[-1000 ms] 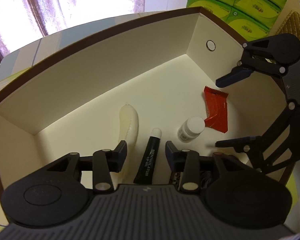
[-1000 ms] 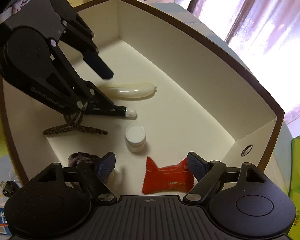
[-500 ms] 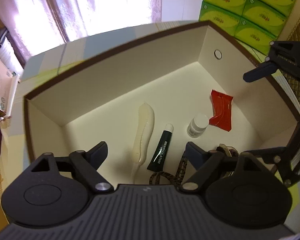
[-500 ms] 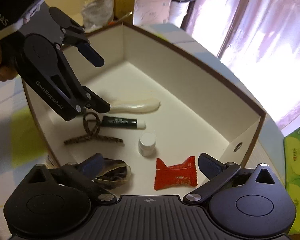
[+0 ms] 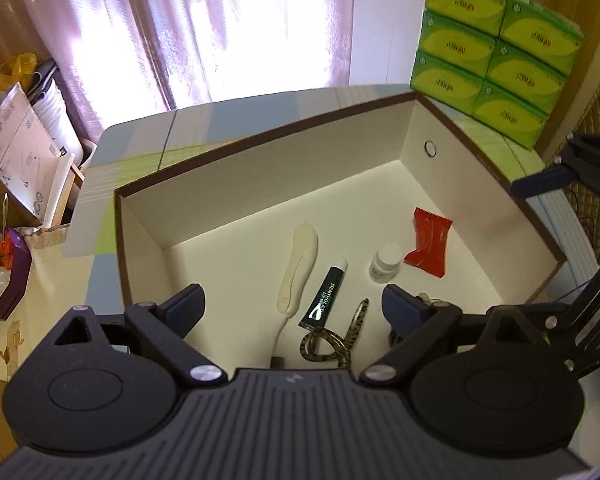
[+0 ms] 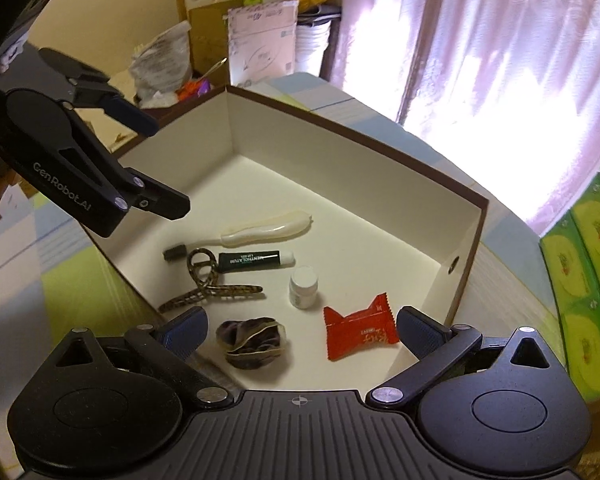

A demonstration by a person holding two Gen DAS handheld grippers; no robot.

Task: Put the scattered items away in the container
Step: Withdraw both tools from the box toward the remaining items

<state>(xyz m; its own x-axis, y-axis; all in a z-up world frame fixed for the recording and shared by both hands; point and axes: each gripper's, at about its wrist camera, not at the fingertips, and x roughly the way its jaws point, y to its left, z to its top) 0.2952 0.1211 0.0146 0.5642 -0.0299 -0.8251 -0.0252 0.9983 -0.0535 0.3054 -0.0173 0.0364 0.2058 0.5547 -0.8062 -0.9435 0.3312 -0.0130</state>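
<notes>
Now both grippers, L [image 5: 292,304] & R [image 6: 302,326], pulled up higher above box [image 5: 260,144], jaws apart w/ nothing held

The dark green tube [image 6: 255,261] in the box read "MENTHOLATUM". The left gripper [image 6: 168,168] arm bore "GenRobot.AI" in white. Other print was illegible.

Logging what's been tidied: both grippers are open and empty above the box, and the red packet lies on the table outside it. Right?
Not quite. The red packet lies inside the box, on its floor near the white bottle, as the right wrist view shows. The rest holds: the left gripper and right gripper are both above the box, jaws open and empty.
</notes>
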